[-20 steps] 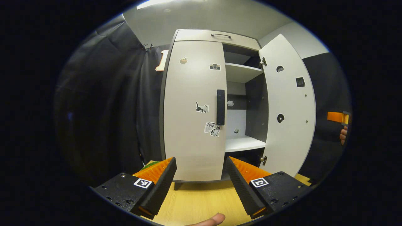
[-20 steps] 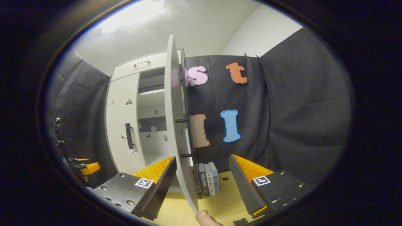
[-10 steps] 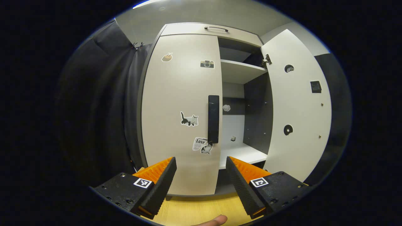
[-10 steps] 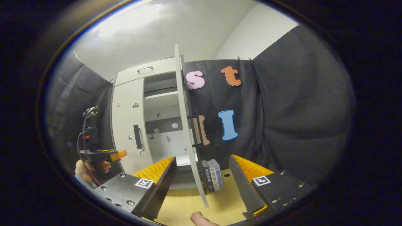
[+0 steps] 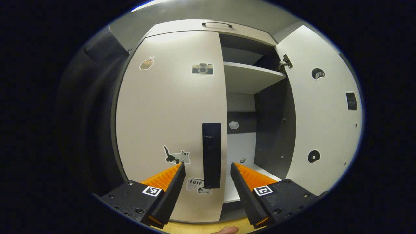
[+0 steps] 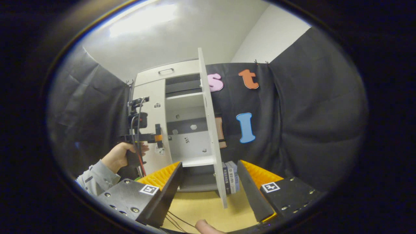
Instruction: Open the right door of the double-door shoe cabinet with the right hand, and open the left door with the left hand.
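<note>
Shoe cabinet (image 5: pixel 182 29): fills the centre of the left gripper view; in the right gripper view it stands at centre left against the booth wall.
Right door (image 5: pixel 321 107): swung wide, its inner face at the right of the left gripper view; seen edge-on at centre of the right gripper view (image 6: pixel 213 130). This half of the task looks done.
Left door (image 5: pixel 169 107): shut, flush with the cabinet front, left of centre; it is the part yet to be opened.
Handle (image 5: pixel 211 155): dark upright bar at the left door's free edge, low centre of frame, the natural hold for the pull.
Left gripper (image 5: pixel 208 185): jaws spread, one finger each side of the handle's lower end, apparently lined up to close on it; no contact visible. It shows too in the right gripper view (image 6: pixel 143 136), held by a hand (image 6: pixel 118 157) at the left door.
Right gripper (image 6: pixel 208 182): jaws spread and empty at lower centre, clear of the open door's edge, probably because its share is finished.
Shelves (image 5: pixel 250 76): bare boards exposed behind the open door.
Books (image 6: pixel 230 177): upright on the floor just beside the cabinet, behind the open door.
</note>
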Tool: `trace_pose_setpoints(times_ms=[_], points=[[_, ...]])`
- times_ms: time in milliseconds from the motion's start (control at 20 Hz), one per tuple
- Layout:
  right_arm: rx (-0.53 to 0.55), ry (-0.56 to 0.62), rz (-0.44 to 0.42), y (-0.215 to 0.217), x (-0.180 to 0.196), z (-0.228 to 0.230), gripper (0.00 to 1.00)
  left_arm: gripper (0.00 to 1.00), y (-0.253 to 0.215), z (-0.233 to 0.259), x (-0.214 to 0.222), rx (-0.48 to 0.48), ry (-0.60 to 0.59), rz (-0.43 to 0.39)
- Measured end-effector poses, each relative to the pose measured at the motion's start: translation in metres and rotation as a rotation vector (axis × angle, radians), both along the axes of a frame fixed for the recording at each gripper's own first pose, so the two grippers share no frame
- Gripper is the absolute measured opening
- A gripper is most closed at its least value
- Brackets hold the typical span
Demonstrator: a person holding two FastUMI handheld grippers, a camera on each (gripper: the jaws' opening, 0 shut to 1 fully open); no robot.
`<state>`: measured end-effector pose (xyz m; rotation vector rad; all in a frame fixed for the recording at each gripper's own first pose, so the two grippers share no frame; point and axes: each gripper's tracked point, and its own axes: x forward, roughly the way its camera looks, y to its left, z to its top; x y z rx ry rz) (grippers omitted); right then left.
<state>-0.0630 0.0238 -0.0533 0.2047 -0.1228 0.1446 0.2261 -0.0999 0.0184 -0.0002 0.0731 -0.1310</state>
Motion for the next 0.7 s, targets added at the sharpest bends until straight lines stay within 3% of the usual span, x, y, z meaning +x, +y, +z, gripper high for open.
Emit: trace_pose_setpoints(times_ms=[200,300,450,550,600,700], points=[[-0.025,-0.003,-0.056,-0.001,-0.002,-0.007,0.99,0.84,0.002,0.01,0.017,0.051,-0.024,0.027],[-0.042,0.006,-0.031,0.011,0.001,-0.013,0.99,0.76,-0.003,0.003,0.024,0.046,0.024,0.018],[-0.055,0.015,-0.002,0.022,-0.001,-0.016,0.99,0.46,-0.006,-0.015,0.033,0.029,0.106,-0.005],[-0.078,0.007,0.0,0.027,-0.006,-0.018,0.94,0.37,-0.008,-0.009,0.032,0.019,0.083,-0.01],[-0.09,0.006,-0.004,0.028,-0.008,-0.018,0.99,0.34,-0.008,-0.011,0.032,0.015,0.09,-0.005],[-0.107,0.008,-0.021,0.031,-0.009,-0.018,0.99,0.31,-0.007,-0.013,0.031,0.023,0.108,-0.012]])
